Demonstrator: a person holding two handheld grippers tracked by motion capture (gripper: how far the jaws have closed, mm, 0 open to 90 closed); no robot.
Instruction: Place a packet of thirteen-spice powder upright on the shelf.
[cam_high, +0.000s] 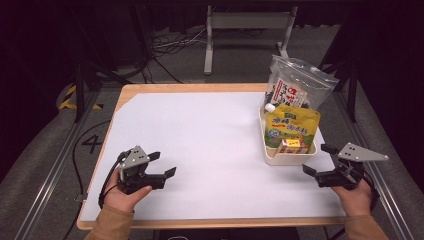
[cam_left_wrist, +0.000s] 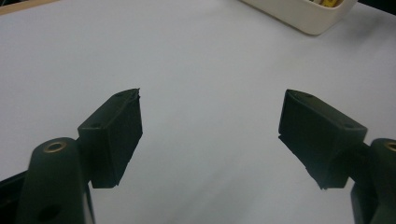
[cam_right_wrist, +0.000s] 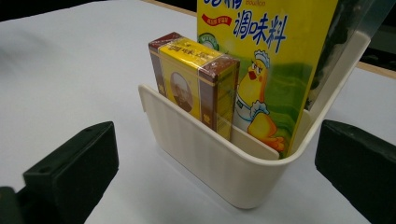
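Currently both jaws spread, empty; right gripper faces the small box in the cream bin, lower right. Next: reach, pinch box.

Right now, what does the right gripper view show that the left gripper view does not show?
The right gripper view alone shows the small yellow-and-brown box and the yellow seasoning pouch standing inside the cream bin, and its own open claw, which faces the bin.

The left gripper view alone shows the left claw, open over bare white table.

Both share the white table and the cream bin, which in the left gripper view is a corner at the top edge.
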